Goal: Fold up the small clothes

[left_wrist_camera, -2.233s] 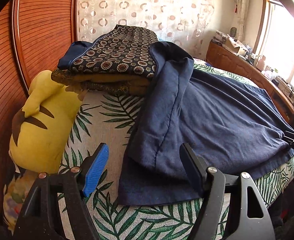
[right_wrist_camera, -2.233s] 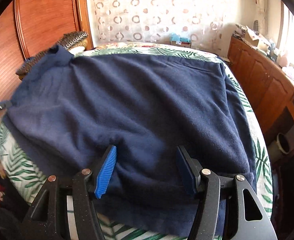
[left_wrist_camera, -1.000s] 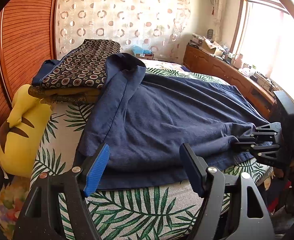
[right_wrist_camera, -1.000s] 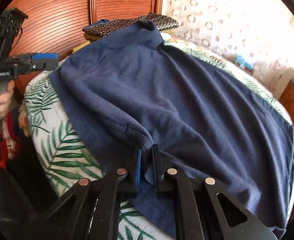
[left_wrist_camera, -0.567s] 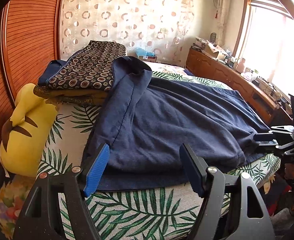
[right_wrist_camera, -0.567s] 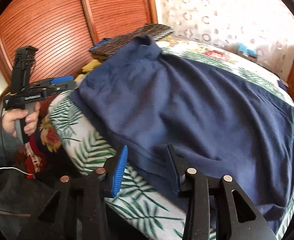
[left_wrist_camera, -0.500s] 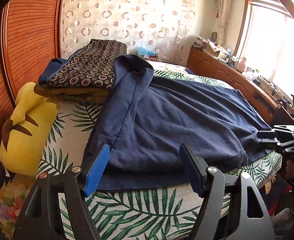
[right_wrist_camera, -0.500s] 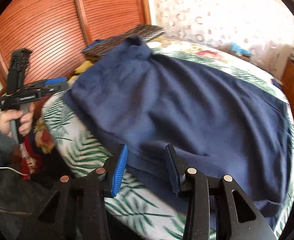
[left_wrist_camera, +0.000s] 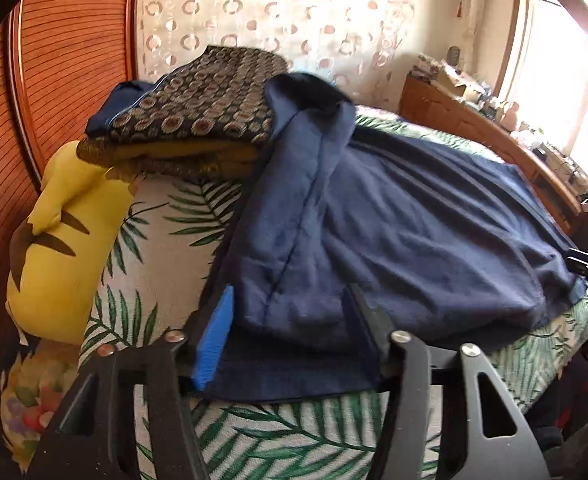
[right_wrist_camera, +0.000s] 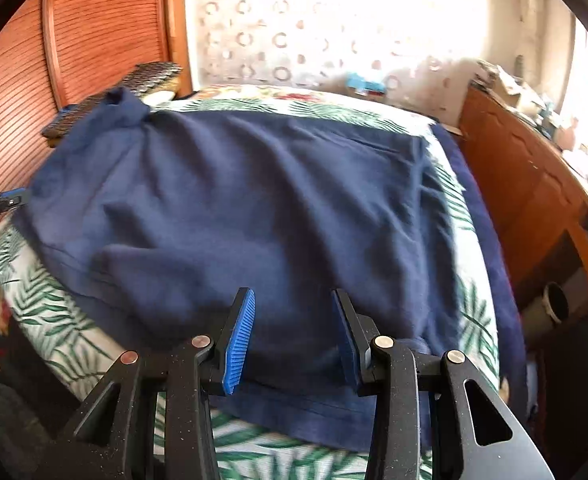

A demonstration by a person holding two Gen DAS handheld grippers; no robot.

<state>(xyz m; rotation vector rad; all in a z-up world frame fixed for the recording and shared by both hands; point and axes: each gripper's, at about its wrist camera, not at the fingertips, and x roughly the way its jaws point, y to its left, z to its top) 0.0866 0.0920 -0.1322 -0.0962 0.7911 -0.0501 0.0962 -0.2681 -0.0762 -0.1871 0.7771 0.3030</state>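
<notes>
The main risk lay with the left gripper [left_wrist_camera: 289,336]: its jaws had just been closing, at a middling gap, around a thick fold of the navy garment [left_wrist_camera: 394,232] near the bed's edge; the pads did not yet seem to press the cloth, though blur made that hard to judge; if they bit only the upper layer, the lower hem would likely trail and the fold come out crooked. The right gripper [right_wrist_camera: 294,336] stood part open over the garment's near hem, nothing pinched between its pads; having just let go its corner, it could snag a crease on re-entry and drag the cloth toward the edge. A lift by one hand alone would probably skew the whole piece; the far end, draped up onto the stack [left_wrist_camera: 197,116] of folded clothes, might pull that stack over.

The garment was a soft, fleecy navy piece, spread across most of the leaf-print bedcover [left_wrist_camera: 165,232]; one side lay doubled over along a seam, the body rumpled in broad wrinkles, the near hem lying at the bed's near edge; a yellow plush [left_wrist_camera: 65,248] lay just beside the stack, apart from the garment.
</notes>
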